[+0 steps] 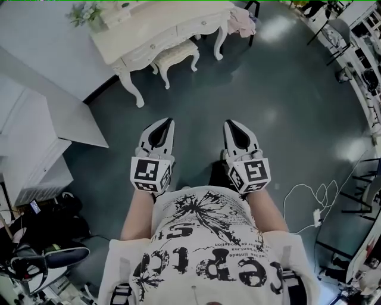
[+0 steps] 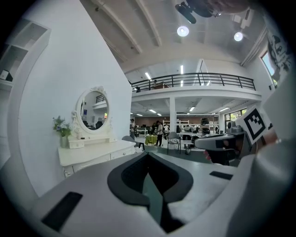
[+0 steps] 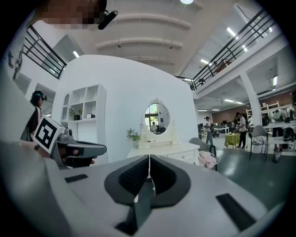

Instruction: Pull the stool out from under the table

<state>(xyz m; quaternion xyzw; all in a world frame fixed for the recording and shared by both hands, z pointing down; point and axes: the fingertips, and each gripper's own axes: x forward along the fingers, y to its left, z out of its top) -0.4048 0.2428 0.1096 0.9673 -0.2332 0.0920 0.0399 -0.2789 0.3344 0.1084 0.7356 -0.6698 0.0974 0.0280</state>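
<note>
Stool and tongs are well apart. Our left gripper [image 2: 148,155] has its jaws closed tip to tip with nothing between them. Our right gripper [image 3: 149,157] is the same, pads pressed together and empty. We hold both side by side in the air, in front of our printed white T-shirt [image 1: 208,250], over the dark floor [image 1: 268,89], and they point toward the furniture ahead.

Beyond them the stool [image 1: 177,55], cream with curved legs and a padded seat, stands tucked partway under the white dressing table [image 1: 149,30], with its near end sticking out. On the table top we see an oval mirror [image 2: 94,110] and a vase of flowers [image 1: 83,13]. Just past the table's right end, a pink cloth [image 1: 241,22] lies draped over a chair.
</note>
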